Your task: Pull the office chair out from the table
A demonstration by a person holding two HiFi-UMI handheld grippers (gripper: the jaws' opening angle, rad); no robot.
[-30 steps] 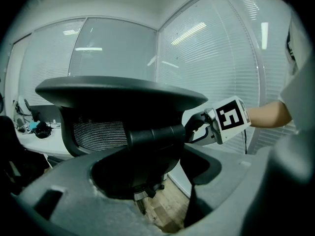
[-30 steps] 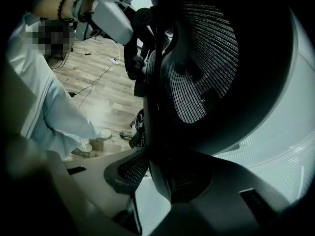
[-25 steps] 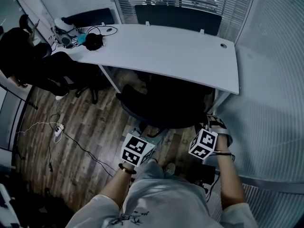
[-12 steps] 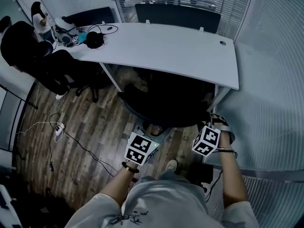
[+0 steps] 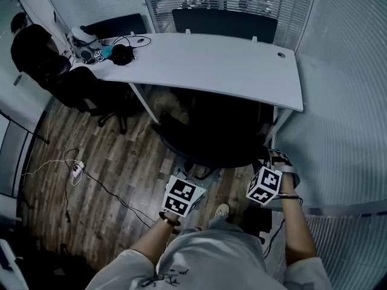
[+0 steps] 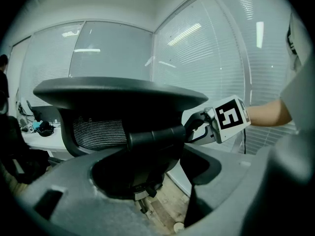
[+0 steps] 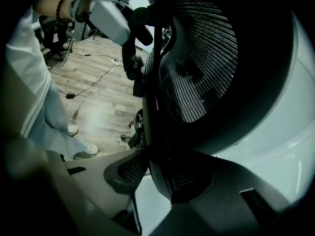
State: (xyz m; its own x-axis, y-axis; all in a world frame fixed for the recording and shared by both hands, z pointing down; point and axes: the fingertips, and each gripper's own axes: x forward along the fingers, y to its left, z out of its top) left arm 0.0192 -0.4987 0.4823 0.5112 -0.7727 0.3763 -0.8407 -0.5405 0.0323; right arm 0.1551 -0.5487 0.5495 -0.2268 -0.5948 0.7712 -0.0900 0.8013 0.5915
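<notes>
Presently: office chair [image 5: 211, 141], black mesh back, seat partly under the white table [image 5: 230, 65]. Left gripper [image 5: 192, 175] clamped on its backrest rim; right gripper [image 5: 270, 160] clamped on the backrest's opposite edge.

Dim, bluish cast — strong fisheye warp at edges; near foreground blurred.

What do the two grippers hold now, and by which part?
Both hold the office chair by its backrest frame: left gripper on its left edge, right gripper on its right edge.
</notes>
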